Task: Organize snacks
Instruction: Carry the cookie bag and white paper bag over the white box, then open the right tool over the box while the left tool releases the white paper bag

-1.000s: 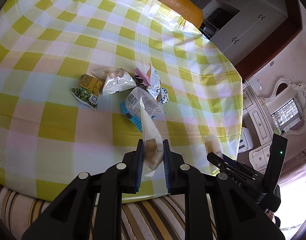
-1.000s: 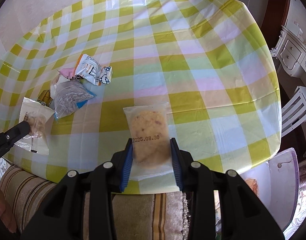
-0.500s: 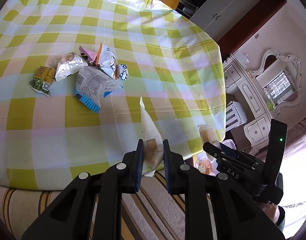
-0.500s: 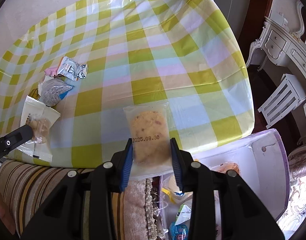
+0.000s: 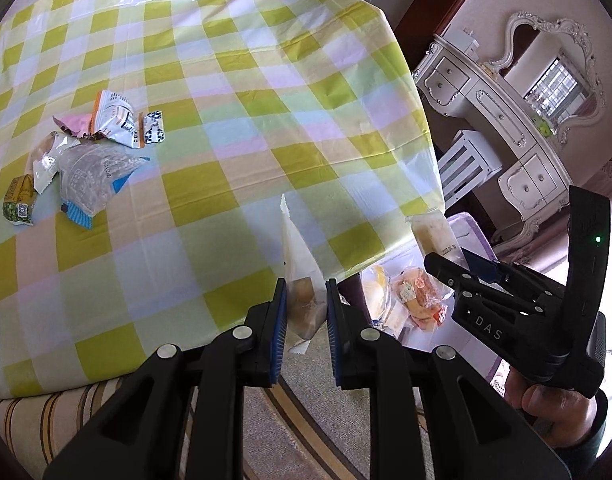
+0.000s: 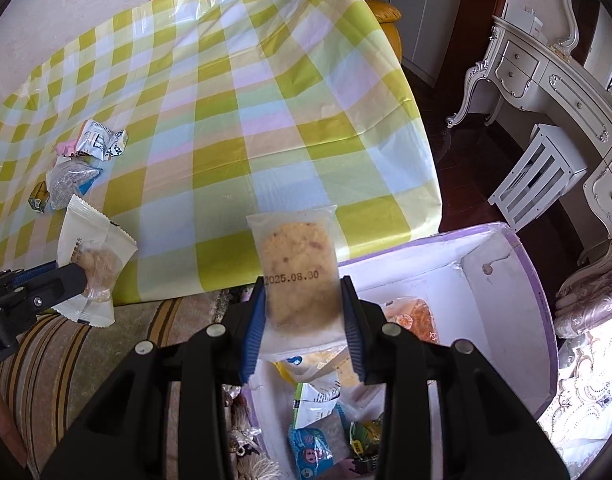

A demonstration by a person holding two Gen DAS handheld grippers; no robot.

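Clear cookie packet (image 6: 296,276) upright — lengthwise, right tool (image 6: 302,320) clamped

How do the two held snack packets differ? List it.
The left gripper's packet is opaque white with zigzag ends and a clear window; the right gripper's packet is clear all over, with a date printed on it.
The left packet's snack looks small and roundish; the right packet's cake is broad and flat, filling most of its wrapper.
Both are sealed and clamped in a gripper.
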